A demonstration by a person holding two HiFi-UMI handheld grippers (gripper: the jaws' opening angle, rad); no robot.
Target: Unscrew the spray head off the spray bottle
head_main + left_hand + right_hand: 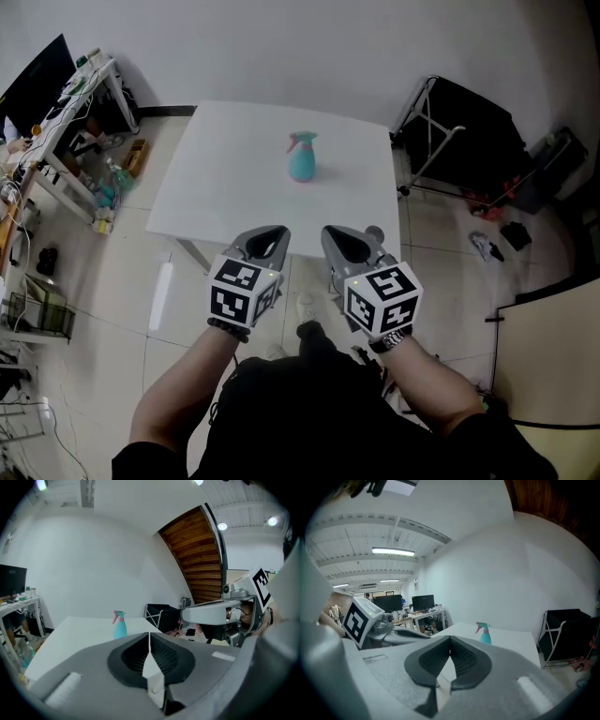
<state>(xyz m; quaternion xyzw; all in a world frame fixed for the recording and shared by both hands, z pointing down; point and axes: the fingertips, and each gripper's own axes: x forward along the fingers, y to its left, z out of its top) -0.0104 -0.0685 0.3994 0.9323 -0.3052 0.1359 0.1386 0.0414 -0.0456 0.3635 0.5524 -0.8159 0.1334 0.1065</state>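
Item: one teal spray bottle (302, 167), pink spray head (303, 141) seated on its neck, standing upright toward the far side of the white worktop (216, 187), alone on it. We hold the left gripper (272, 234) and right gripper (337, 234) side by side short of the near edge, well apart from the bottle. Both sets of jaws are pressed together on nothing. We judge the task unstarted: the approach, steadying the body, gripping the head and all the unscrewing are left.
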